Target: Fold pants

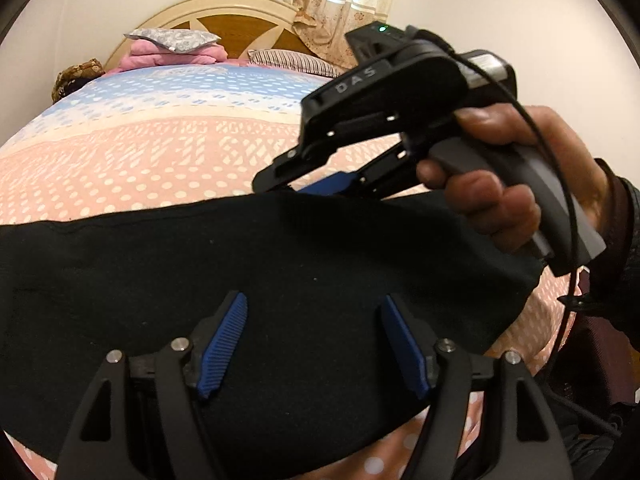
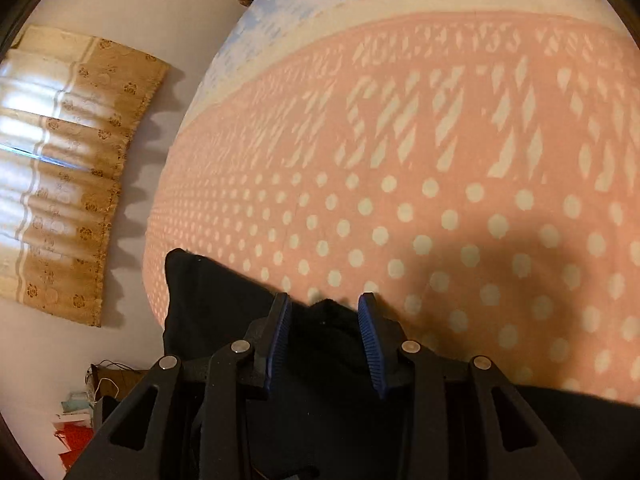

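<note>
The black pants [image 1: 248,256] lie flat across the pink dotted bedspread [image 1: 140,160]. My left gripper [image 1: 314,308] is open and hovers just above the middle of the pants, holding nothing. My right gripper [image 1: 308,188], held in a hand, shows in the left wrist view at the far edge of the pants. In the right wrist view the right gripper [image 2: 326,308] is partly open, with a raised bunch of the pants' edge [image 2: 328,320] between its blue pads [image 2: 368,332]. The pads stand apart from the cloth.
The bedspread [image 2: 440,200] stretches far beyond the pants. Pillows and a folded pink blanket [image 1: 172,52] lie at the wooden headboard [image 1: 240,28]. A curtain [image 2: 68,168] hangs on the wall beside the bed. Clutter [image 2: 84,412] sits on the floor.
</note>
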`<act>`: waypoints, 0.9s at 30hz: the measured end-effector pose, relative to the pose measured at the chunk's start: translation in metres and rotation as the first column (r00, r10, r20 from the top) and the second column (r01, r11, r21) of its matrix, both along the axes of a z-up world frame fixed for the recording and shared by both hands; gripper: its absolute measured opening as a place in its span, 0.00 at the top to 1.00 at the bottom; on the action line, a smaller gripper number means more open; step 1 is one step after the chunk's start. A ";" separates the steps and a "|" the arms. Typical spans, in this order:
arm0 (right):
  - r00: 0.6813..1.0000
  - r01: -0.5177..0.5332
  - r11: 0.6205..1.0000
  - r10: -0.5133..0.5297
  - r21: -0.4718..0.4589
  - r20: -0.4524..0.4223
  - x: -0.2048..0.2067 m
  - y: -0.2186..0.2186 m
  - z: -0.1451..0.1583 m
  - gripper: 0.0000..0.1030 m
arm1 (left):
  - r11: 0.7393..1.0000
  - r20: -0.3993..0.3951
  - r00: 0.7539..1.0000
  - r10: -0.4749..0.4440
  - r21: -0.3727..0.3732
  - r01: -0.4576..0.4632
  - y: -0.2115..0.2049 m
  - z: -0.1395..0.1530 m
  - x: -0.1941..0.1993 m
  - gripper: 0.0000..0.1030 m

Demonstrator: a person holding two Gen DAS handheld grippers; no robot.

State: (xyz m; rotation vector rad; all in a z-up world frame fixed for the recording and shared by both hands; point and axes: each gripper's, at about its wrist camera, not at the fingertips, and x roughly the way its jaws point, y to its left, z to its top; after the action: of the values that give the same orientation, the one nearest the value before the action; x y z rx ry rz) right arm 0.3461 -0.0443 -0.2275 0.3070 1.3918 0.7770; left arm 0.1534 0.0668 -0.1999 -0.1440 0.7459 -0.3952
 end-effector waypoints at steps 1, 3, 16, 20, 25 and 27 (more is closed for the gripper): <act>1.000 0.001 1.000 -0.001 0.008 -0.004 0.000 0.000 -0.001 0.83 | 1.000 0.001 1.000 -0.001 -0.003 0.001 0.000 0.000 0.000 0.27; 0.999 0.026 0.998 -0.025 0.054 -0.024 0.001 -0.004 -0.002 0.93 | 1.000 0.003 1.000 -0.003 -0.003 0.003 -0.001 0.000 -0.001 0.26; 0.993 0.089 0.995 -0.091 0.034 0.076 0.008 -0.015 0.000 0.96 | 0.998 0.040 0.999 -0.014 0.059 0.011 -0.009 -0.004 -0.008 0.20; 0.993 0.095 0.992 -0.100 0.083 0.062 0.007 -0.021 -0.002 0.85 | 0.998 0.039 0.999 -0.015 0.054 0.013 -0.012 -0.002 -0.011 0.18; 0.971 0.114 0.988 -0.134 0.107 0.196 -0.015 -0.069 0.035 0.57 | 1.000 0.028 1.000 0.006 0.029 -0.006 -0.009 0.002 -0.010 0.17; 0.960 0.138 0.983 -0.163 0.122 0.227 -0.024 -0.097 0.046 0.57 | 1.000 0.021 1.000 0.012 0.029 -0.013 -0.012 0.004 -0.010 0.17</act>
State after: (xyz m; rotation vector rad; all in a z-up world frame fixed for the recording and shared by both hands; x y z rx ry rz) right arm 0.3222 -0.1415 -0.1819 0.3859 1.0923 0.7362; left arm 0.1437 0.0547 -0.1964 -0.1170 0.7292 -0.3737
